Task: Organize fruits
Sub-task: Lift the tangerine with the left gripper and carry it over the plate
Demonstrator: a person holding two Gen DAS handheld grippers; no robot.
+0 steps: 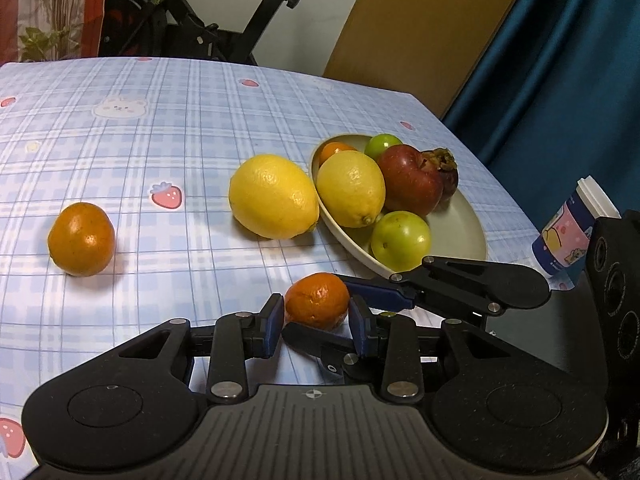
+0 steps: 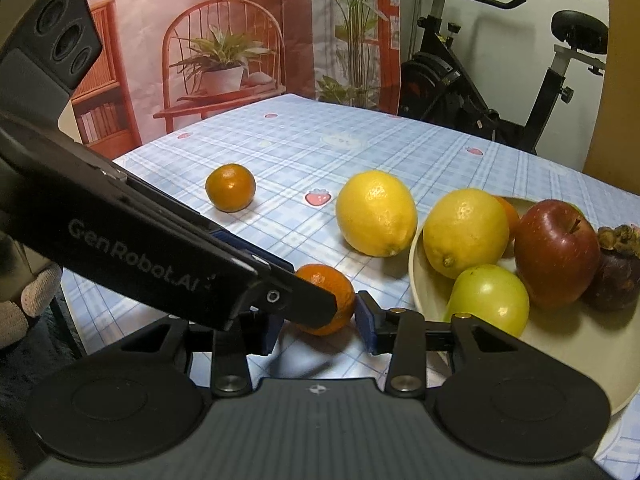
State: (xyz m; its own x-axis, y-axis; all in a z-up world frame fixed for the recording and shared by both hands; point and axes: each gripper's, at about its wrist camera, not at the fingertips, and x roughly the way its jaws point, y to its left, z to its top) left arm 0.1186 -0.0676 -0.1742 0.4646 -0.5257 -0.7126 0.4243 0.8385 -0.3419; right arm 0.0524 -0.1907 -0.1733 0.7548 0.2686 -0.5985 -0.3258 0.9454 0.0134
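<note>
The mandarin (image 1: 317, 301) sits on the checked worktop (image 1: 160, 128) just in front of the plate (image 1: 460, 216), seen from the left wrist between the blue pads (image 1: 274, 330) of the left claw (image 1: 316, 330). Both pads are against or a hair from its skin, so whether it is truly clamped cannot be told. The right claw (image 1: 376, 300) reaches in from the plate's side, one blue finger lying against the mandarin's far edge and a black finger passing under its near edge; its jaws stand apart around the fruit. Left of the plate, touching its rim, lies a lemon (image 1: 274, 196); farther left of the plate sits an orange (image 1: 81, 239). On the plate are a second lemon (image 1: 351, 188), an apple (image 1: 410, 180), a mangosteen (image 1: 446, 172), two green fruits (image 1: 400, 241) and a small orange one at the back. A printed cup (image 1: 568, 236) stands right of the plate.

From the right wrist, the mandarin (image 2: 330, 300) lies left of the plate (image 2: 580, 360), between the right claw's (image 2: 320, 332) pads, with the right pad (image 2: 366, 328) just beside it and a gap showing. The left claw (image 2: 308, 304) crosses in front, its black finger covering the mandarin's left half. The loose lemon (image 2: 376, 213) sits at the plate's left rim, the orange (image 2: 230, 187) well left of it.
</note>
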